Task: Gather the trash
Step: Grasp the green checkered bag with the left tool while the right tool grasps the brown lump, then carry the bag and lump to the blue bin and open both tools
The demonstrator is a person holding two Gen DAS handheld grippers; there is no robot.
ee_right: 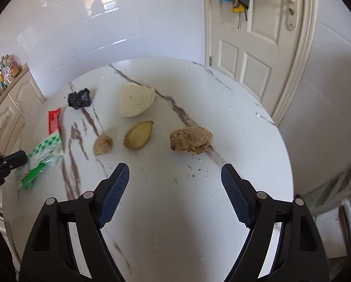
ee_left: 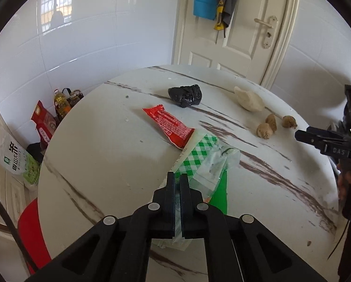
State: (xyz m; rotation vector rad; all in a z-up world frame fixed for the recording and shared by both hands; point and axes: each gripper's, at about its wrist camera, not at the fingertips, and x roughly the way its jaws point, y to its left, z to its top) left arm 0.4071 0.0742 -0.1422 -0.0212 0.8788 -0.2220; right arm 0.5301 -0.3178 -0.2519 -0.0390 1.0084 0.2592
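Observation:
My left gripper is shut on a green-checked clear plastic wrapper, which also shows in the right wrist view. A red snack wrapper lies just beyond it on the round marble table. A crumpled black bag sits farther back. A white crumpled lump and three brown husk-like scraps lie ahead of my right gripper, which is open and empty above the table, a short way before the scraps.
A white door stands behind the table. A red stool, an oil bottle and food bags are on the floor at the left. A cabinet stands at the left. The table edge curves close at the right.

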